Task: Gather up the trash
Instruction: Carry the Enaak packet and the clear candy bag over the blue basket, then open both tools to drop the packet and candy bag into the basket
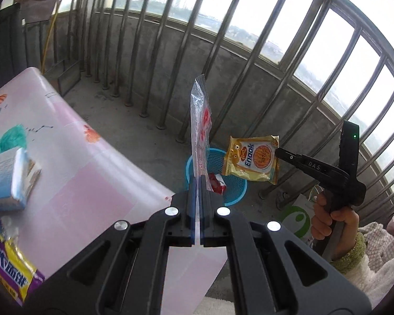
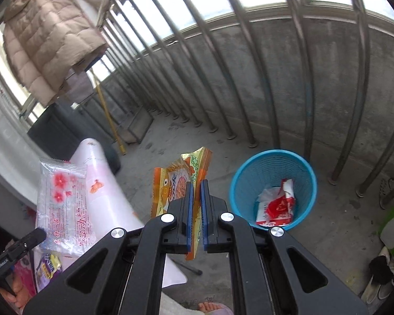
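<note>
Both grippers are holding trash. One landmark helps here: the blue bin [image 2: 273, 189] on the floor by the railing.

On the left, the left gripper [image 1: 199, 181] is squeezed tight on a clear wrapper [image 1: 200, 128] with red flowers. That wrapper sticks straight up out of the jaws. In the left wrist view it hangs just above the near side of the bin. The pink table [image 1: 65, 162] is off to the left of the bin.

On the other side, the right gripper [image 2: 196, 189] is pinched nearly shut on a yellow snack bag [image 2: 182, 178]. In the left wrist view the bag hangs up over the right edge of the bin, while the right wrist view shows the bin a little to the right of the bag. A hand [image 1: 333, 220] in a fuzzy sleeve grips the handle, and the gripper tilts down toward the bin.

The step looks like carrying: both pieces are picked up and are on the way to the bin. A red and white wrapper [image 2: 275, 207] is already lying inside it.

Next, each piece should be right over the bin's open top, and then the jaws should open. These wrappers are light and thin, so they may flutter sideways and miss. Getting low over the bin before letting go would help.

More trash is left on the table to the left of the bin, like a purple and yellow packet [image 1: 10, 270].
</note>
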`<state>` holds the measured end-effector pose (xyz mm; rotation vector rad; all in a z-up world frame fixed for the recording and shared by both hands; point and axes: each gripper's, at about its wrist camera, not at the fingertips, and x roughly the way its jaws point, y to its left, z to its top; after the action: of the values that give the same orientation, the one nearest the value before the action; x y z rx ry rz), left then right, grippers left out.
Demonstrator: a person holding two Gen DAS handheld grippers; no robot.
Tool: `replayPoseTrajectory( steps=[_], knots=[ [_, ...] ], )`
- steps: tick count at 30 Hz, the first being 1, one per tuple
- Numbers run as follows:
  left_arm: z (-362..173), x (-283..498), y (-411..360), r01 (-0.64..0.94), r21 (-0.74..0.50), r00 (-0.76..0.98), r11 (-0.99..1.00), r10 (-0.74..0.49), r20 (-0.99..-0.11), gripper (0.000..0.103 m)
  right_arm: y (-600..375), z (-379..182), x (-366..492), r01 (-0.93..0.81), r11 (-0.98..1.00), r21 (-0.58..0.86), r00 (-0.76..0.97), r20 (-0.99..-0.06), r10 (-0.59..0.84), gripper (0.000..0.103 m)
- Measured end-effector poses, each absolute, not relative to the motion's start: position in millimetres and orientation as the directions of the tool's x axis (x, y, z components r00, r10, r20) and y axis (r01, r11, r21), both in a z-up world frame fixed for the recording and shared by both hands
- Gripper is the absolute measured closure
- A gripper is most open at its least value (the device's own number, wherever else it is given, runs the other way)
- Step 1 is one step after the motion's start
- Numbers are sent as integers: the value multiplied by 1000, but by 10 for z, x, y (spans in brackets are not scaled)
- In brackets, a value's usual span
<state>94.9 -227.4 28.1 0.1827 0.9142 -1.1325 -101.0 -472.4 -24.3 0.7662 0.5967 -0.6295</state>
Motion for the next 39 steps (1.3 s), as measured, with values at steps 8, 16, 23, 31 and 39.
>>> replayPoseTrajectory(
  steps=[8, 16, 23, 31, 39],
  knots=[
    [-421, 959, -3829, 897, -233, -4, 375, -519, -855, 103, -5368, -943, -1065, 835, 372, 405, 527, -782, -332, 97],
    [-1265, 1073, -4861, 902, -224, -98, 370, -330, -939, 103, -5877, -1717, -737, 900, 279, 335, 414, -856, -310, 95],
    [-1558, 1243, -5288, 879, -219, -94, 425, -296, -951, 74, -6198, -2500, -579, 946, 185, 268, 302, -934, -190, 72],
    [-1423, 1322, -5153, 844, -265, -102, 466, -346, -933, 63, -6077, -2496, -897, 949, 133, 285, 308, -928, -209, 60],
    [-872, 1244, -4755, 851, -264, -32, 454, -457, -889, 54, -5879, -1932, -984, 918, 194, 346, 391, -875, -285, 48]
  ],
)
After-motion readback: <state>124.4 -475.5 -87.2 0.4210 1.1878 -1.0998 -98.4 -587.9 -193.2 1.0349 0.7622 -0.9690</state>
